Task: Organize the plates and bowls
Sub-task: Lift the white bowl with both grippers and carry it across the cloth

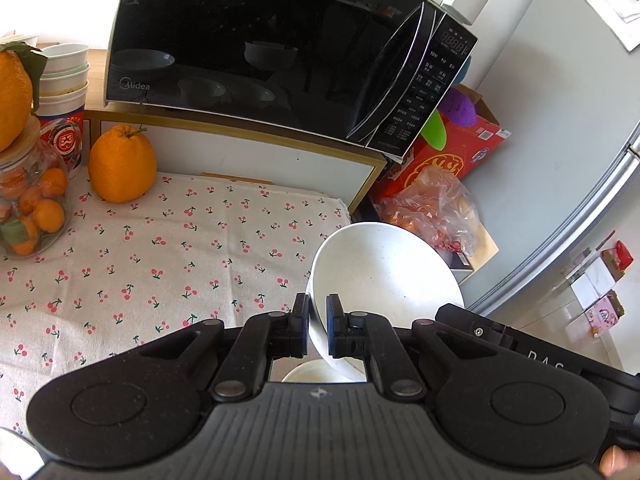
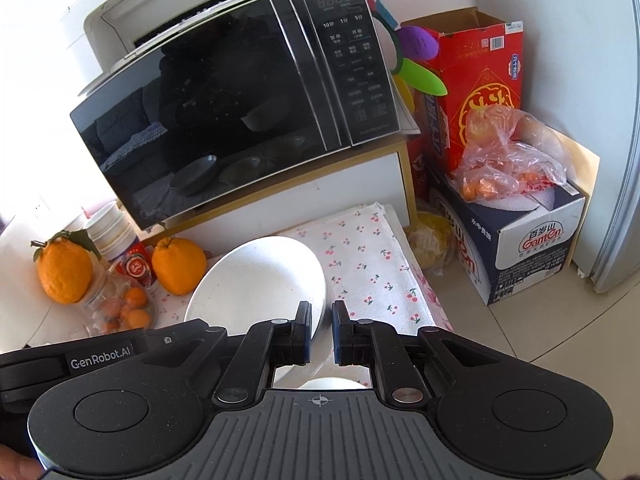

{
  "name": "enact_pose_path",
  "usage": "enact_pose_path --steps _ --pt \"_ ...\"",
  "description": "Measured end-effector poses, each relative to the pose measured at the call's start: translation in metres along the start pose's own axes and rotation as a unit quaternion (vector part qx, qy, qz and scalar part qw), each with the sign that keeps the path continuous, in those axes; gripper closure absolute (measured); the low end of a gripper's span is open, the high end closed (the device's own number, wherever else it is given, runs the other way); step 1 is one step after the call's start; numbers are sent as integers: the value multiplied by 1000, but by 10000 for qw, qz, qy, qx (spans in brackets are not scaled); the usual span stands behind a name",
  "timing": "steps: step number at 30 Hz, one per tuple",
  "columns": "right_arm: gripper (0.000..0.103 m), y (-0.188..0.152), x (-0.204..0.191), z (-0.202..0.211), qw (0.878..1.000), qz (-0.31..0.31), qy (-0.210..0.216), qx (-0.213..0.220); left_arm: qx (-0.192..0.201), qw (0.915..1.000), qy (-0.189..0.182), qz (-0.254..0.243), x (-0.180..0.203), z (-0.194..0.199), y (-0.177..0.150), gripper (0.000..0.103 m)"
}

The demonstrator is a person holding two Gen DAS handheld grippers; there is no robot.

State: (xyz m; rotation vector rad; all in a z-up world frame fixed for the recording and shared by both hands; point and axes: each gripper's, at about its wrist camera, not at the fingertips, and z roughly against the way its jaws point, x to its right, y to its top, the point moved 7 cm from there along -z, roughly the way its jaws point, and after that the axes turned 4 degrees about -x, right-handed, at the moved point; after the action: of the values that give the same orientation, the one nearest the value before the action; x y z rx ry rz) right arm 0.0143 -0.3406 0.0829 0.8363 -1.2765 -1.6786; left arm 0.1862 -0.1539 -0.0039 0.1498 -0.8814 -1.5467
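The white bowl [image 1: 384, 272] is tilted on edge in front of the microwave [image 1: 256, 48], above the cherry-print cloth on the table [image 1: 160, 264], with its rim pinched from both sides. The left gripper [image 1: 318, 320] is closed tight on the bowl's rim, and in the right wrist view the same white bowl [image 2: 256, 280] sits just left of the right gripper [image 2: 322, 326], whose narrowly parted jaws hold the rim edge between them. An orange [image 1: 122, 164] stands below the microwave's left corner.
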Motion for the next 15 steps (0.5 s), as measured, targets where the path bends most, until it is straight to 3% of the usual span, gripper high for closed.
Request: enact_pose_path --steps 8,15 --pt "91 -23 -23 30 9994 351 66 -6 125 9999 -67 82 -8 35 -17 96" --pt "91 -65 -36 32 9973 556 65 -472 107 9999 57 93 -20 59 -46 95"
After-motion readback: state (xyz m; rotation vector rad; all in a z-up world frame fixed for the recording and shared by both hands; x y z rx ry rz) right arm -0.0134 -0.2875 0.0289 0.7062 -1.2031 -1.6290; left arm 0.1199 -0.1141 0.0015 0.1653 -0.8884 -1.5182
